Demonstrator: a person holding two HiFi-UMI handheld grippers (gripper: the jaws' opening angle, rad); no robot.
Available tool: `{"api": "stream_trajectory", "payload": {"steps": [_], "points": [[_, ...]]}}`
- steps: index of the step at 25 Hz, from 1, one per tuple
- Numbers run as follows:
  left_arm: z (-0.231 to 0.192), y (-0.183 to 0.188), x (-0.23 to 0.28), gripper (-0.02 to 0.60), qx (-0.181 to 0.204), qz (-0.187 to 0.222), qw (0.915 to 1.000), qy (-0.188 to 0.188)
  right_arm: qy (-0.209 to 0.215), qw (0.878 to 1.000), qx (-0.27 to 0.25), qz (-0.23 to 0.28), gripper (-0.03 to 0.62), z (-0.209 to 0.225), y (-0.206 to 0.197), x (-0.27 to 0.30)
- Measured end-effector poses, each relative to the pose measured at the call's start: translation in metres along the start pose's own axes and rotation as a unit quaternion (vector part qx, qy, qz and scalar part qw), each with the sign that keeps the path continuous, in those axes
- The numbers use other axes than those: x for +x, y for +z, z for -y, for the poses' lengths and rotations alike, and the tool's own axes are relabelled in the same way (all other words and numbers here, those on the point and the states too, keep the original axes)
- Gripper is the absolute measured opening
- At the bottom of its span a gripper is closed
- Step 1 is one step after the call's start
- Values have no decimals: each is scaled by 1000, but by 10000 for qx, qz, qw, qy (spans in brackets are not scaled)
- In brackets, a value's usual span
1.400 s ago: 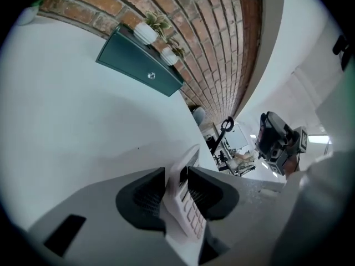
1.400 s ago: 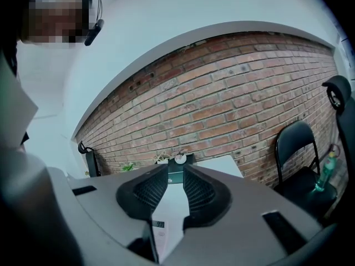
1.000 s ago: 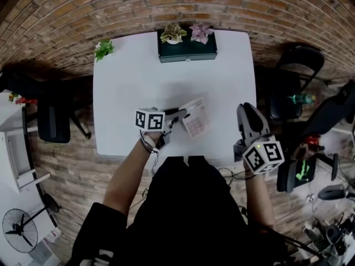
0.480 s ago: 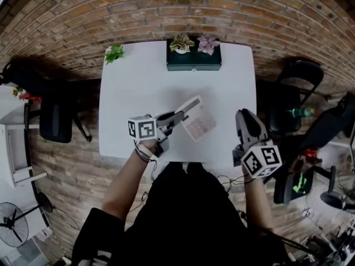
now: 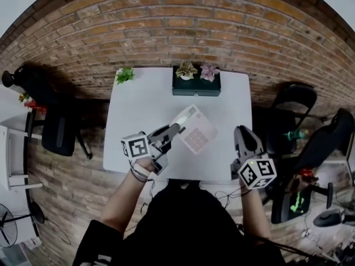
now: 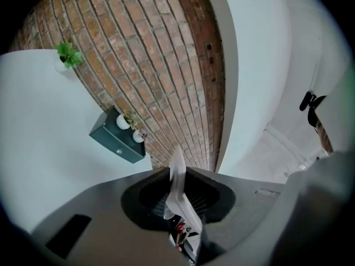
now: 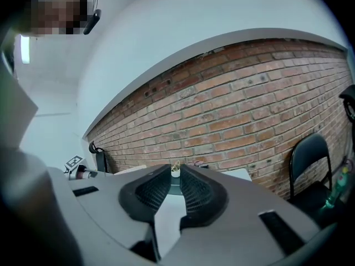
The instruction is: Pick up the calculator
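My left gripper (image 5: pixel 175 129) is shut on one edge of the white calculator (image 5: pixel 196 133) and holds it in the air over the middle of the white table (image 5: pixel 138 110). Its keypad faces up in the head view. From the left gripper view, the calculator (image 6: pixel 178 170) shows edge-on, pinched between the dark pads of the left gripper (image 6: pixel 178 188). My right gripper (image 5: pixel 243 132) hovers at the table's right front corner, apart from the calculator. The right gripper (image 7: pixel 176 177) has just been closing its jaws to a narrow slit, and nothing is between them.
A dark green box (image 5: pixel 196 85) with two small potted plants stands at the table's far edge by the brick wall. A small green plant (image 5: pixel 124 74) sits at the far left corner. Black chairs stand left (image 5: pixel 58 132) and right (image 5: pixel 288 115) of the table.
The left gripper has risen with the calculator, lifting it off the table. The right gripper has come up a little. The head view has tilted up, showing more wall.
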State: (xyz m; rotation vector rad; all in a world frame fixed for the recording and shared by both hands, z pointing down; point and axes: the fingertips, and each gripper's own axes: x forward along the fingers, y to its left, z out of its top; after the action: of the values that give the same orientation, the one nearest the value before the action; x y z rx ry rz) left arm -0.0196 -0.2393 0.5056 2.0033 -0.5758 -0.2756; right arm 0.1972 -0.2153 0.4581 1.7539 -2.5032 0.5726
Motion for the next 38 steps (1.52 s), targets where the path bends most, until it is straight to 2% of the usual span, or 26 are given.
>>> {"api": "stream_trajectory", "payload": {"steps": [8, 16, 21, 27, 30, 38], "points": [[54, 48, -22, 74, 177, 696, 9972, -217, 18, 9995, -196, 227, 44, -11, 31, -3], [84, 71, -43, 74, 164, 1168, 9921, -435, 190, 9966, -571, 564, 6, -32, 60, -4], [99, 78, -52, 74, 244, 1337, 9897, -454, 430, 9948, -642, 658, 5, -42, 67, 1], [107, 80, -59, 74, 339, 1475, 9880, -316, 580, 9892, -1113, 752, 5, -53, 70, 9], [108, 81, -63, 74, 232, 1589, 9863, -373, 649, 9860, -1330, 765, 5, -58, 71, 13], [99, 83, -73, 73, 64, 1690, 9852, -289, 810, 9850, -1322, 754, 5, -71, 71, 30]]}}
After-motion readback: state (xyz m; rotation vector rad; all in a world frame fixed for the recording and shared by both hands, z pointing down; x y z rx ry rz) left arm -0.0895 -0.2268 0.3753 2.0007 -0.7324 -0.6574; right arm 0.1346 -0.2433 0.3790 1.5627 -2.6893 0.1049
